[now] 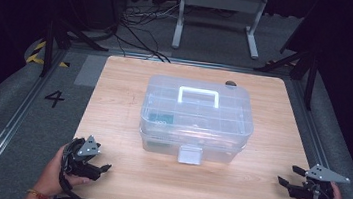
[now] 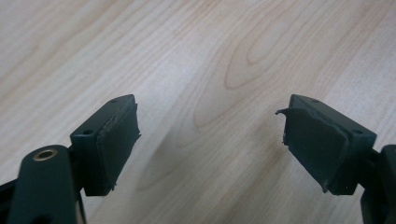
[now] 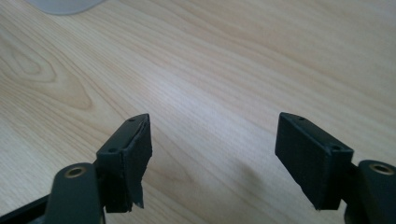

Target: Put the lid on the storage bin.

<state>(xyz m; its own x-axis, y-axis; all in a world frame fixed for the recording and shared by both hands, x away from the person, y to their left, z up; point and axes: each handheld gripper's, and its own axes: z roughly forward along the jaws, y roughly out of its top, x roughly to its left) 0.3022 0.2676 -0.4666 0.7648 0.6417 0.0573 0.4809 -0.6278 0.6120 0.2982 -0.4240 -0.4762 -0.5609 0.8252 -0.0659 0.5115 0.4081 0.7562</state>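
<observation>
A pale wood-grain tabletop (image 1: 114, 97) is sitting on grey carpet in a dark room, with cables and a metal stand lying beyond its far edge. A clear plastic storage box (image 1: 197, 119) with rounded corners, a white carry handle (image 1: 199, 96) on its lid and a frosted front latch (image 1: 190, 155) is standing at the middle of the tabletop, well apart from both hands and between them. The left hand-held gripper (image 1: 99, 167) is hovering at the near left corner and the right hand-held gripper (image 1: 290, 176) at the near right edge, each with its jaws standing wide apart and nothing between them. The high view is giving the whole box; the right gripper view is catching just a translucent corner of it at the top, while the left gripper view is looking at bare wood grain. Up close, the black pads (image 2: 116, 140) are looking rubbery, with frayed, peeling edges.
</observation>
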